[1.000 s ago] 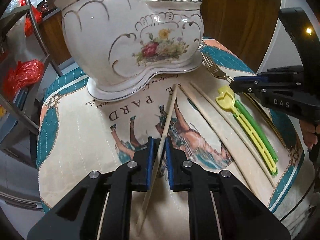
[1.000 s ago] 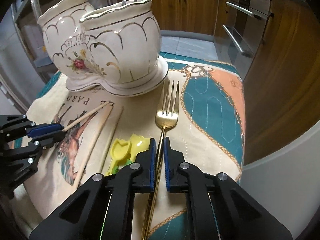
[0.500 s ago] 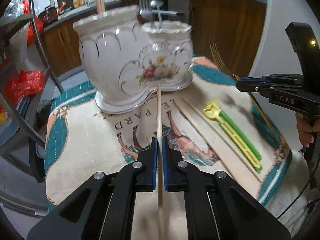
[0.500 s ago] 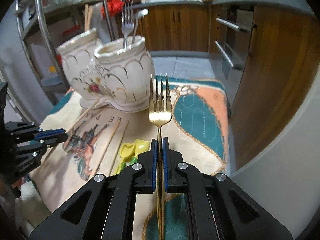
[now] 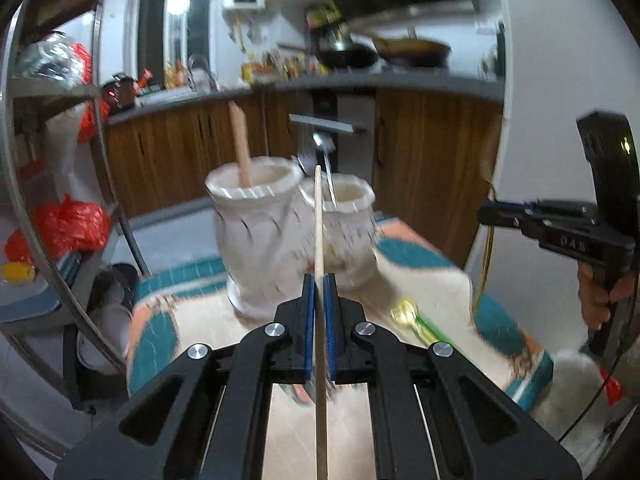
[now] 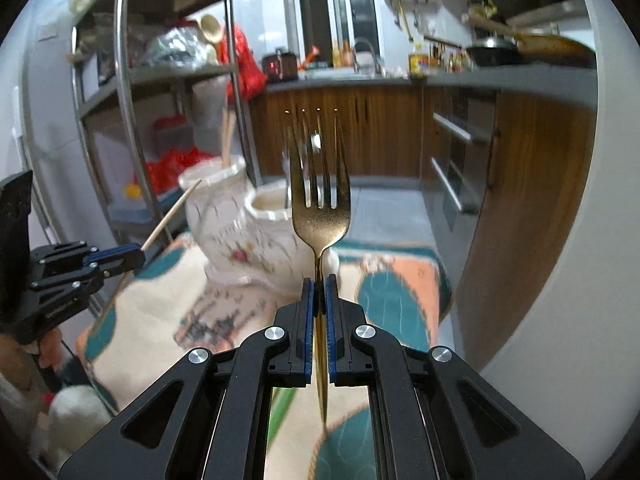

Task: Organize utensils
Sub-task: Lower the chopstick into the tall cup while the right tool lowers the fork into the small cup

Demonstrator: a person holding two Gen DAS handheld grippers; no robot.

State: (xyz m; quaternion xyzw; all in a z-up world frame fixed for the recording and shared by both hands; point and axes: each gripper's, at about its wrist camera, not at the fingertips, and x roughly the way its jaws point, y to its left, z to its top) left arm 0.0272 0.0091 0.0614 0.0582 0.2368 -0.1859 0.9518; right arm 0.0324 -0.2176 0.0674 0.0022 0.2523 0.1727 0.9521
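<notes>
My left gripper is shut on a pale wooden chopstick that stands up in front of the white ceramic two-cup utensil holder. The holder's left cup has wooden chopsticks in it, and its right cup holds silver cutlery. In the right wrist view my right gripper is shut on the neck of a gold fork, tines up, held above the table before the holder. The left gripper with its chopstick shows at that view's left edge.
A patterned teal, peach and cream cloth covers the table. Yellow and green plastic utensils lie on it right of the holder. A metal shelf rack stands behind on the left, wooden kitchen cabinets and a counter beyond. A hand grips the right tool.
Both grippers rose from the cloth and tilted up, lifting the chopstick and the gold fork off the table. The holder now sits lower and farther in both views.
</notes>
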